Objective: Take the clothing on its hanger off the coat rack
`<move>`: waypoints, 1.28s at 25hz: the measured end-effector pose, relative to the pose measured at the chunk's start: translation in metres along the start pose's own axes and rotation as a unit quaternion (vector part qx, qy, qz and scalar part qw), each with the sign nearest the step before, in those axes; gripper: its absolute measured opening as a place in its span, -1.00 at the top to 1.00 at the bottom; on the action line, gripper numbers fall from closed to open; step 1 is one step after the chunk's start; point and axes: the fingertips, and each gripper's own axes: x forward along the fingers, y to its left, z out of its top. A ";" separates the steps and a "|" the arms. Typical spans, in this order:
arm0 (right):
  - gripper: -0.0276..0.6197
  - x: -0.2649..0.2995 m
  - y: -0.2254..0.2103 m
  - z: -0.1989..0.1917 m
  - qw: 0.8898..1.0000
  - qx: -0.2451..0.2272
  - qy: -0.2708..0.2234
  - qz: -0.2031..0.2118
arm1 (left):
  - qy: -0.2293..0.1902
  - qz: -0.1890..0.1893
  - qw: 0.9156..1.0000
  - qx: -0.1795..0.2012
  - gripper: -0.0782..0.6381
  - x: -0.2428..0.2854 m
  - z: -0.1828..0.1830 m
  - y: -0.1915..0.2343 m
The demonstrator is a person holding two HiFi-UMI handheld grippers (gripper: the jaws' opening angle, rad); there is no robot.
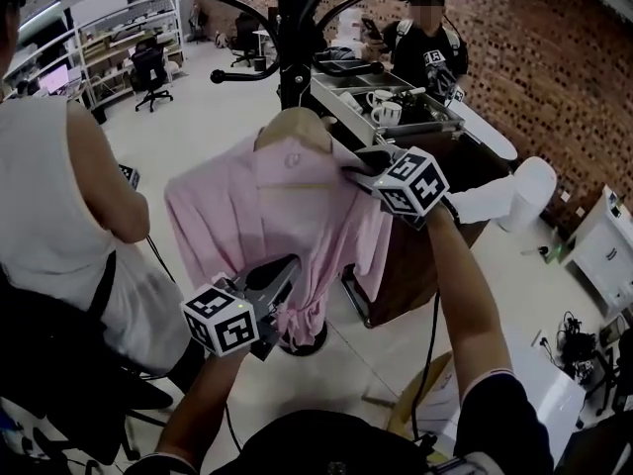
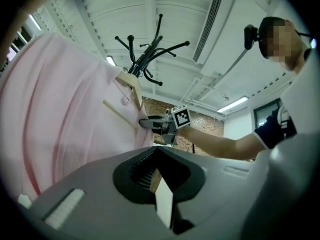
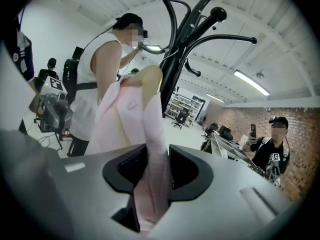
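head view: the pink shirt (image 1: 287,216) hangs on a wood hanger (image 1: 297,127) on the black rack (image 1: 295,28). the hanger's long side goes across, left to right. the right gripper (image 1: 358,169) is up at the shirt's shoulder, just under the hanger's right end. the left gripper (image 1: 287,270) is lower, at the bottom part of the shirt, touching it or very near. so the right one is nearer the hanger. the hanger is above both, so i think the next move has to go up and away from the rack. a person in white (image 1: 49,216) stands close by at the left.

left gripper view: its fingers (image 2: 142,176) look closed. no pink cloth is between them, only a thin pale strip that i cannot name. the shirt (image 2: 60,109) is up and to the left of them. this view shows the right gripper from the side, poking into the shirt just below the hanger.

right gripper view: this shows what the other two hide. a fold of the shirt runs right between its fingers (image 3: 122,171), and they squeeze it. the hanger's top sits beside the rack pole, above the fingers. the hook is too small to see.
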 end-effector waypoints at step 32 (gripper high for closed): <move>0.63 -0.038 0.011 0.007 0.993 -0.050 0.006 -0.106 | 0.008 -0.015 1.000 -0.025 0.75 -0.021 -0.013 -0.004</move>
